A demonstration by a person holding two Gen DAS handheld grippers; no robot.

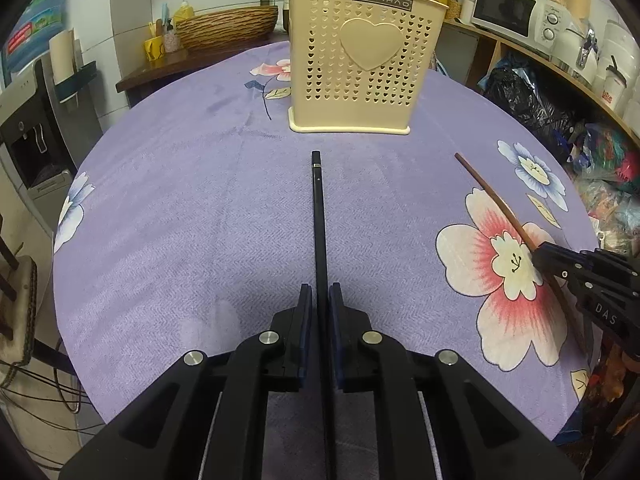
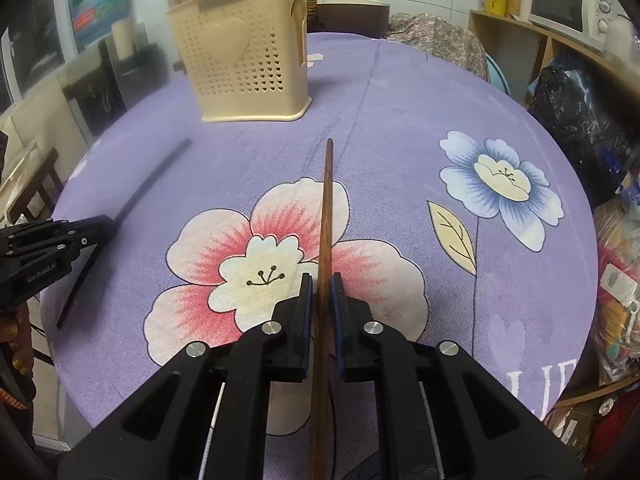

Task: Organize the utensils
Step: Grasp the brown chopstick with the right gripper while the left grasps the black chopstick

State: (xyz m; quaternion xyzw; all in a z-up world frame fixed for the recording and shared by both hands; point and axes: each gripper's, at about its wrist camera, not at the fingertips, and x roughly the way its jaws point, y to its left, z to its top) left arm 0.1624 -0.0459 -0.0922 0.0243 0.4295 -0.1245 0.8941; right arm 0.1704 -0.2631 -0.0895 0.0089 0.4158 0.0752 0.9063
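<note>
Left hand-held gripper (image 1: 320, 294) clamps the black chopstick (image 1: 318, 208) at frame centre; right hand-held gripper (image 2: 320, 284) clamps the brown chopstick (image 2: 326, 208); utensil holder (image 1: 352, 64) at top already holds several utensils; both sticks not yet in, over the desk (image 1: 180, 208).

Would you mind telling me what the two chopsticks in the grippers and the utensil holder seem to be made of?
Black chopstick: smooth and matte, with a thin silver band near its tip; possibly plastic or alloy. Brown chopstick: looks like wood, with reddish-brown grain streaks. Utensil holder: cream moulded plastic, judging by its punched heart holes and raised heart.
</note>
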